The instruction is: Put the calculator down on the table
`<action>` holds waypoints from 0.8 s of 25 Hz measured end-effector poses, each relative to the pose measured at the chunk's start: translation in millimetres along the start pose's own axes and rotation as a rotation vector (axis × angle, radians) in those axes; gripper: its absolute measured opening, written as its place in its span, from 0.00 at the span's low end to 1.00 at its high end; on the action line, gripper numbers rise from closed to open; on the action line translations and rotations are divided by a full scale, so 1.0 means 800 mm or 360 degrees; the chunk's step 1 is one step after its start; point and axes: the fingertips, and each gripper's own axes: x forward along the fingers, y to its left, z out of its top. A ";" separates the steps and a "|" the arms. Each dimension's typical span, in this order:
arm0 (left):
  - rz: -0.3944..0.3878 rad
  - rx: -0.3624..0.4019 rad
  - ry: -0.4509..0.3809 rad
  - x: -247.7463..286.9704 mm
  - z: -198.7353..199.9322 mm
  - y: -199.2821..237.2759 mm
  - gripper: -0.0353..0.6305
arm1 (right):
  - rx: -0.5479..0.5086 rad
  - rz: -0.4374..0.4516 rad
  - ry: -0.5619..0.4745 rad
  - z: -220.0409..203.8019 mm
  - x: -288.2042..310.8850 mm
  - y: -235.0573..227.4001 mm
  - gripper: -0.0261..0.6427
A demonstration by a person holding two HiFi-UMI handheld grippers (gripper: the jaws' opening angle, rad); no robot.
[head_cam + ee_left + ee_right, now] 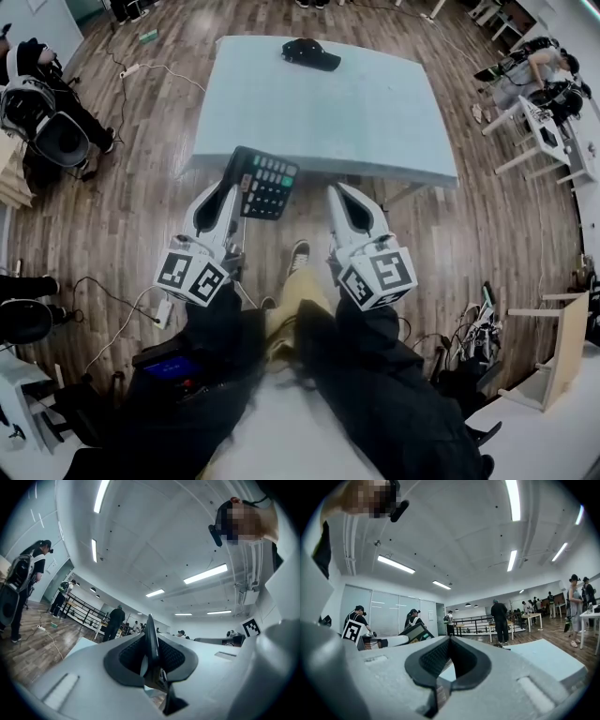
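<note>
Gripping calculator (269, 185): left tool (232, 187) | right tool (338, 194) closed | key labels (273, 173) too small to read

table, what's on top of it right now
A black cap lies near the table's far edge. The calculator, held in the left gripper, covers part of the near edge; that patch is hidden.

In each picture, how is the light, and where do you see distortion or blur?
Head view: even light, fisheye bows the table edges, calculator keys are sharp. Left gripper view: ceiling lights glare, dark corners, the calculator edge between the jaws looks soft. Right gripper view: the same dark corners and bright strips.
</note>
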 end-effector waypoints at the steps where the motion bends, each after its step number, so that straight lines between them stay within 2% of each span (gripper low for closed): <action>1: 0.0009 0.0011 0.0000 0.005 0.000 0.003 0.15 | 0.0011 0.0012 -0.0007 -0.001 0.008 -0.005 0.04; 6: 0.0078 0.0092 -0.0013 0.037 0.017 0.034 0.15 | 0.0062 0.0097 -0.0053 0.001 0.067 -0.025 0.04; 10: 0.0119 0.0132 -0.0016 0.097 0.017 0.051 0.15 | 0.0072 0.0160 -0.0075 0.005 0.119 -0.070 0.04; 16: 0.0118 0.0122 0.0000 0.159 0.008 0.062 0.15 | 0.0120 0.0137 -0.0056 0.008 0.169 -0.136 0.04; 20: 0.0149 0.0148 0.0003 0.211 0.014 0.085 0.15 | 0.0124 0.0174 -0.0050 0.015 0.216 -0.171 0.04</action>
